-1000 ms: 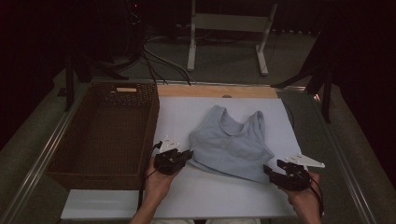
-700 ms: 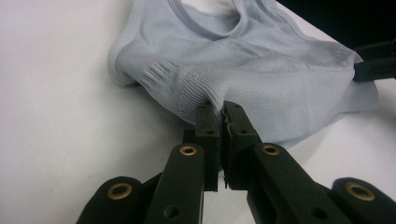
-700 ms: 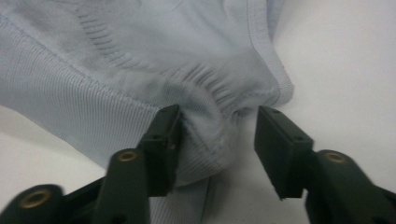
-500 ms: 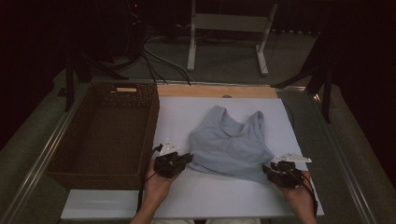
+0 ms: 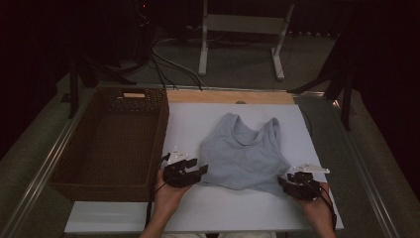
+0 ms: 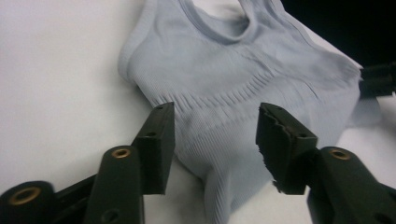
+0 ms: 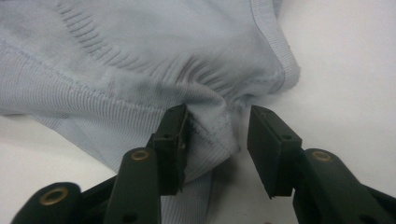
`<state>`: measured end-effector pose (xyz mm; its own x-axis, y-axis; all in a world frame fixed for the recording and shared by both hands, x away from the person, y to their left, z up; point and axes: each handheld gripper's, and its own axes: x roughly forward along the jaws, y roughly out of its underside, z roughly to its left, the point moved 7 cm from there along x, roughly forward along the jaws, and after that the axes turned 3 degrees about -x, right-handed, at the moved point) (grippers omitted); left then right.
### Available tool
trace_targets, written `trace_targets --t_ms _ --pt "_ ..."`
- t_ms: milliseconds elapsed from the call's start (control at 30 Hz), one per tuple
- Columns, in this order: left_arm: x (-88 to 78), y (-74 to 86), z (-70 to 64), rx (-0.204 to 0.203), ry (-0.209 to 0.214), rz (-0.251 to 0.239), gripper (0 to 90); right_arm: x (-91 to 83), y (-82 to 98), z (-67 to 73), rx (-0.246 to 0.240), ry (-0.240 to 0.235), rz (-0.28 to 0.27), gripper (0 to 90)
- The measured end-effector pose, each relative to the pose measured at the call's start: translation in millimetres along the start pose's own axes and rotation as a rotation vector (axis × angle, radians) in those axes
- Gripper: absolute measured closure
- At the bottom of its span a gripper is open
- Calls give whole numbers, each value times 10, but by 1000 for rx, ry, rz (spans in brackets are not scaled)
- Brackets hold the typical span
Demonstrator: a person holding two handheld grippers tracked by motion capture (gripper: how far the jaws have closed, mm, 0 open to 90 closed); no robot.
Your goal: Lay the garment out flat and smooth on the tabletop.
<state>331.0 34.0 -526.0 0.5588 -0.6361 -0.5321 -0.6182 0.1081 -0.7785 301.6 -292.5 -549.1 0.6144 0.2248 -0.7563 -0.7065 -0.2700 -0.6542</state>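
So the top (image 5: 245, 156) is laid flat on the white counter (image 5: 317, 129), straps pointing at the far edge and the hem running along the near edge, which looks to me like a setup for folding it or lifting it by the bottom, maybe to drop it into the basket (image 5: 106, 144) that sits along the counter's left edge, just beside the top. That would explain why both hands sit at the near edge, one at each bottom corner of the hem. The left claw (image 5: 202, 170) is at the near-left corner of the top and its jaws have just been opening: in the left gripper view the left claw (image 6: 215, 135) stands well apart, the hem corner lies between the two pads, and neither pad presses on it, so it's holding nothing right now. The right claw (image 5: 283, 181) is at the near-right corner, and its jaws have just opened a bit too. In the right gripper view the right claw (image 7: 217, 135) has a bunched fold of hem up against the left pad, while the other pad stands clear with a gap. So I'd call it apart, touching the cloth on one side but not clamped.
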Motion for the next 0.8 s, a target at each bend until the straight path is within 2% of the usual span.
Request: trace_targets --t_ms 133,300,400,633,800 --pt "87 -2 20 -7 -21 6 420 1 18 -8 1 -1 6 592" --pt "168 24 46 -15 -30 22 412 2 41 10 -8 -20 24 755" --pt "196 36 43 -18 -25 31 412 2 48 -2 2 -25 33 794" --pt "265 68 -5 -12 -15 45 411 -20 56 -91 44 1 28 810" --pt "322 85 -5 -21 -16 57 411 -22 58 -107 50 7 24 806"
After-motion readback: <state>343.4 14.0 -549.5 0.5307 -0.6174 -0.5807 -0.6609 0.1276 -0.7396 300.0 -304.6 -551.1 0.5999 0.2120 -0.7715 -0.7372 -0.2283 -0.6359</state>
